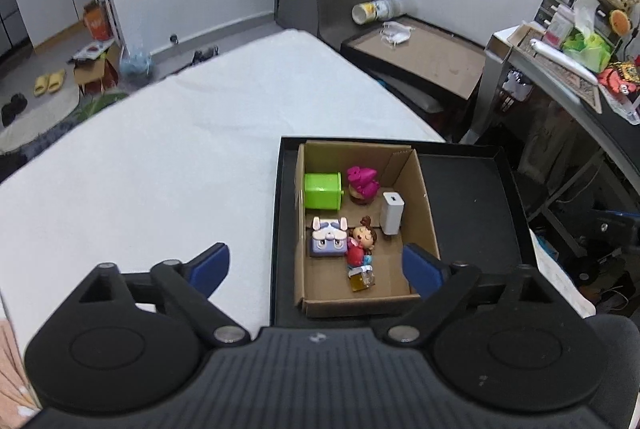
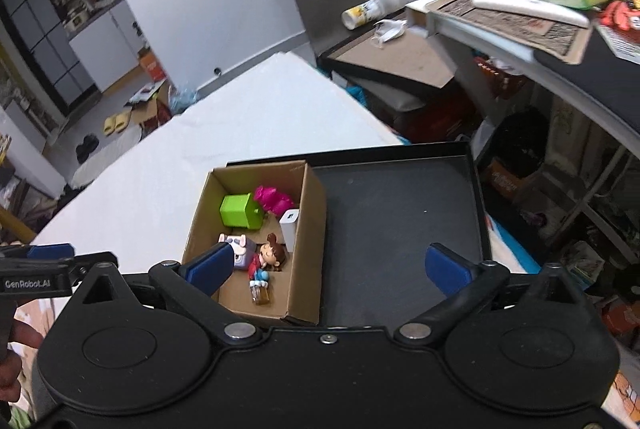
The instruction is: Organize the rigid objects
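A brown cardboard box point(image 1: 416, 189) stands in the left part of a black tray point(image 1: 468, 197) on the white table. Inside lie several small items: a green cube point(image 1: 322, 191), a pink figure point(image 1: 362, 185), a white block point(image 1: 392, 213), a purple bunny box point(image 1: 329, 237), a doll point(image 1: 362, 243) and a small amber bottle point(image 1: 362, 279). My left gripper point(image 1: 316, 261) hovers open above the box's near end, holding nothing. My right gripper point(image 2: 330, 261) is open too, empty, over the box point(image 2: 312, 229) wall and the bare tray point(image 2: 400, 213).
The white table point(image 1: 180, 149) spreads left of the tray. A second, brown-lined tray point(image 1: 424, 57) and a tipped cup point(image 1: 372, 11) lie behind it. A cluttered shelf point(image 1: 568, 61) rises at right. In the right wrist view, a hand point(image 2: 16, 341) shows at lower left.
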The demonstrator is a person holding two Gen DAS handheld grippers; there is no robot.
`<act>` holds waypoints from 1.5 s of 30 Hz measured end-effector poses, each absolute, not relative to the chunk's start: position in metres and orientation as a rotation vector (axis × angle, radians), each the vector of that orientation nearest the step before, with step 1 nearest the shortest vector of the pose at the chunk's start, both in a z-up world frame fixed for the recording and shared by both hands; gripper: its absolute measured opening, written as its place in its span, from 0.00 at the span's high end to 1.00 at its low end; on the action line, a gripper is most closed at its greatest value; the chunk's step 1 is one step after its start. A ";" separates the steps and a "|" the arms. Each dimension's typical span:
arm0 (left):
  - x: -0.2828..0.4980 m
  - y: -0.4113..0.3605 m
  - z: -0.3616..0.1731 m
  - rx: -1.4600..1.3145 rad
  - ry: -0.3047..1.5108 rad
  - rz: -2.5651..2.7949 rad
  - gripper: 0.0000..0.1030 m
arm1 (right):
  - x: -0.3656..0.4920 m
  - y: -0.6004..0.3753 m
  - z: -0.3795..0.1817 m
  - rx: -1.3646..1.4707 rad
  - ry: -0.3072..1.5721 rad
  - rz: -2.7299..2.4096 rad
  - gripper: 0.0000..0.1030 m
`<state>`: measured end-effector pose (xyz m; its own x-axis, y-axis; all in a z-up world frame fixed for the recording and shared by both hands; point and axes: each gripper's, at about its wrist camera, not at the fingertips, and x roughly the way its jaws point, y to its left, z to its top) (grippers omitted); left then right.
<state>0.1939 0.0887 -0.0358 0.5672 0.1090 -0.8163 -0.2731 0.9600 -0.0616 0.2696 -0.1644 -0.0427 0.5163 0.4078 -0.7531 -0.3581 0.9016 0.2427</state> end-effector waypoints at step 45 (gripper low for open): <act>0.108 0.052 0.014 -0.122 0.780 0.114 0.05 | 0.178 -0.198 0.001 0.051 0.808 0.404 0.00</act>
